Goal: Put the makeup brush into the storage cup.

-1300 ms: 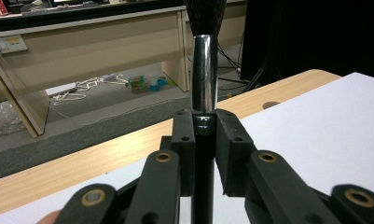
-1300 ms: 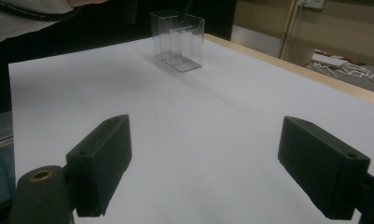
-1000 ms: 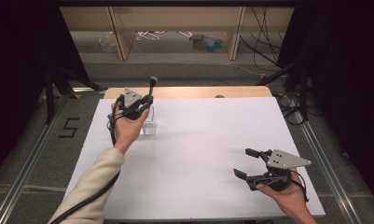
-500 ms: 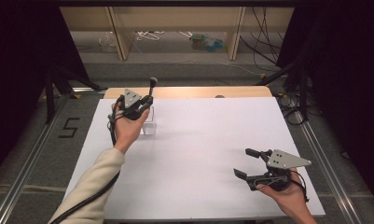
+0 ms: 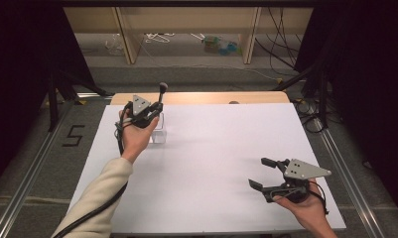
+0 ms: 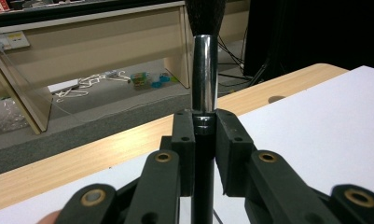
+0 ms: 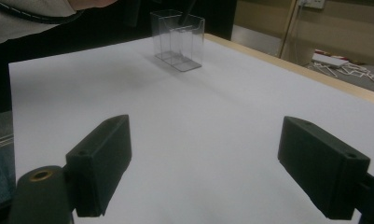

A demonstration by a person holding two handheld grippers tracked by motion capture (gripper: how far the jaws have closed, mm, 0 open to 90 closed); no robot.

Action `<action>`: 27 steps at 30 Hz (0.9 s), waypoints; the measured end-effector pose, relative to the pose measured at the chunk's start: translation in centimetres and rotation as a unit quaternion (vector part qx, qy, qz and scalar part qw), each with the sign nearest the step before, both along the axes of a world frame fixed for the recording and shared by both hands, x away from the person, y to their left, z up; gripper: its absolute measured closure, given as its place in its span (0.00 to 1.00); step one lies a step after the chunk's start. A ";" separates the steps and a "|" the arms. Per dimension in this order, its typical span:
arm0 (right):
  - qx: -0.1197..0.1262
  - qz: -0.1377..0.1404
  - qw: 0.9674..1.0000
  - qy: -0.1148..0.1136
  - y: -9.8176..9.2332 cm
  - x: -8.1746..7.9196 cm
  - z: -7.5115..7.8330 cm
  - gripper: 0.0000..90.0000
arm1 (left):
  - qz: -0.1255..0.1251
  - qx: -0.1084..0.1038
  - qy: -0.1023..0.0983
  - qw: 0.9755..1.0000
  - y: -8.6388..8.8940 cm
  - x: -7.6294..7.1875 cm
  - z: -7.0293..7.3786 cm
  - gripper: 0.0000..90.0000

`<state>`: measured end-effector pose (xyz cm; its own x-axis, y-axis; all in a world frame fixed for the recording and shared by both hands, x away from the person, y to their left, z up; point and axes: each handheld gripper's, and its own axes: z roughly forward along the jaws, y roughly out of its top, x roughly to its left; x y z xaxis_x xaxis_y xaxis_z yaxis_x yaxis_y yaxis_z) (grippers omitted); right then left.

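Note:
A brush [image 5: 162,89] with a dark bristle head, a chrome ferrule [image 6: 204,70] and a black handle stands upright in my left gripper [image 5: 157,107], which is shut on it at the far left of the table. In the left gripper view the pads [image 6: 184,135] clamp the handle just below the ferrule, at the left gripper [image 6: 204,128]. Below it stands a clear plastic box [image 5: 158,134]; in the right gripper view the handle's lower end dips into this box [image 7: 180,39]. My right gripper [image 5: 258,172] rests at the near right, open with nothing between its pads [image 7: 100,163].
A white sheet [image 5: 226,148] covers the table, with a wooden edge [image 5: 211,97] along the far side. Beyond it are low shelves [image 5: 186,29] with cables and small items on the floor. Metal rails [image 5: 345,168] run along both sides.

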<state>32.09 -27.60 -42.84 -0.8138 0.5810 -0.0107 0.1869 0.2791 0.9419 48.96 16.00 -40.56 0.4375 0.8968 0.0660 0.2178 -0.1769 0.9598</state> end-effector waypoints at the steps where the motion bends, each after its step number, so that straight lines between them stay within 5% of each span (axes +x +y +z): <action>1: -0.001 0.000 1.000 0.001 0.0 0.0 0.0 0.20 | 0.000 0.000 0.001 1.000 0.0 0.0 0.0 0.87; 27: -0.001 0.000 1.000 0.000 0.0 0.0 0.0 0.20 | 0.004 0.002 0.008 1.000 0.0 0.1 -0.8 0.87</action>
<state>32.10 -27.60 -42.83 -0.8141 0.5807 -0.0123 0.1859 0.2806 0.9416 49.10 15.96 -41.39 0.4311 0.9001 0.0627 0.2343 -0.1787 0.9556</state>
